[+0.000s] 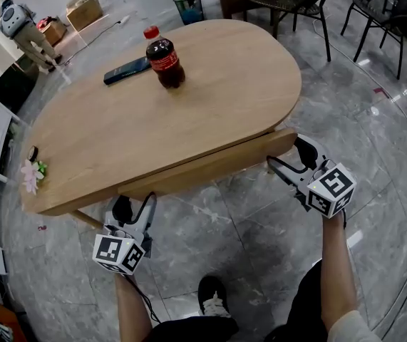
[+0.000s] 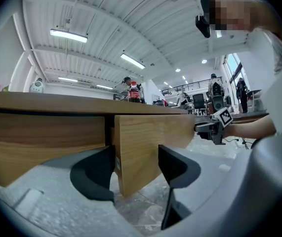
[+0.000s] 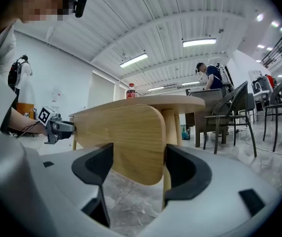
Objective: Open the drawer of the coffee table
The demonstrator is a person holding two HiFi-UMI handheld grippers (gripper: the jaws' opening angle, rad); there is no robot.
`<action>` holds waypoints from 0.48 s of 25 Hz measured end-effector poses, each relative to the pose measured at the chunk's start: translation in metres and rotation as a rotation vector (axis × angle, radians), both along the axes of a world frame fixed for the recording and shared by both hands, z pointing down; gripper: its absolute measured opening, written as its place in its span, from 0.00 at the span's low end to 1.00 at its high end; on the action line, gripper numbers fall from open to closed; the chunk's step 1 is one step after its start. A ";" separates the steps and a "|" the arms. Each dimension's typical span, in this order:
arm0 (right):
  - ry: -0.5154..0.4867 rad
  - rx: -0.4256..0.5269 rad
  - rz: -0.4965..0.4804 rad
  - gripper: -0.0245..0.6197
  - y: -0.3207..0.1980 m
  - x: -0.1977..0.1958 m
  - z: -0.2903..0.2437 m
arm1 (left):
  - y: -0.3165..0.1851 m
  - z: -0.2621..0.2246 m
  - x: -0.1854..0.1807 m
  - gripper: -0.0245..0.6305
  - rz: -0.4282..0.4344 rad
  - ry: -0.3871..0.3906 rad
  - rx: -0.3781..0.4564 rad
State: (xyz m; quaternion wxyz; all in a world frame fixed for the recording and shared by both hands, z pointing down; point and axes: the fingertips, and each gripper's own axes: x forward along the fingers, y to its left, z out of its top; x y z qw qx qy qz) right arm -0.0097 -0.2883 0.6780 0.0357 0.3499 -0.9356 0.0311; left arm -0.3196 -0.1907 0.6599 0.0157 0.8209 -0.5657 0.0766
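The drawer (image 1: 210,166) hangs under the near edge of the oval counter (image 1: 103,141). Its long wooden front stands a little proud of the counter edge, so it looks only slightly open.

The left gripper (image 1: 135,202) is clenched on the left end of the front (image 2: 138,147), with a jaw pressed against either side of the board. The right gripper (image 1: 286,152) is clamped the same way on the rounded right end (image 3: 131,142).

The main risk, as I judge it, is an uneven pull. With a hold at each far end, one hand getting ahead of the other would skew the drawer in its runners and jam it.

The holds are also shallow, pinching only the board's lower edge. The right one sits on a curved corner, so a sharp tug could make those jaws slide off the wood.

A jerk would carry into the counter itself. A cola bottle (image 1: 164,59) stands upright on it, just beside a dark flat phone-like item (image 1: 127,70). The bottle is tall and narrow and could rock or tip.

On the glossy stone floor (image 1: 246,219), the whole counter might slide toward the person instead of the drawer running out. The person's shoe (image 1: 214,298) and legs are close in front and leave limited room for the drawer's travel.
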 end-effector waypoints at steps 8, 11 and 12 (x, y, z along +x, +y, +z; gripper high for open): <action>0.004 0.041 0.032 0.56 -0.005 -0.004 -0.005 | -0.003 0.001 0.000 0.45 -0.030 -0.022 0.004; 0.007 0.043 0.034 0.56 -0.005 -0.003 -0.004 | -0.003 0.001 0.000 0.45 -0.044 -0.027 -0.003; 0.008 0.043 0.034 0.56 -0.006 -0.003 -0.004 | -0.003 0.001 0.000 0.45 -0.047 -0.027 -0.004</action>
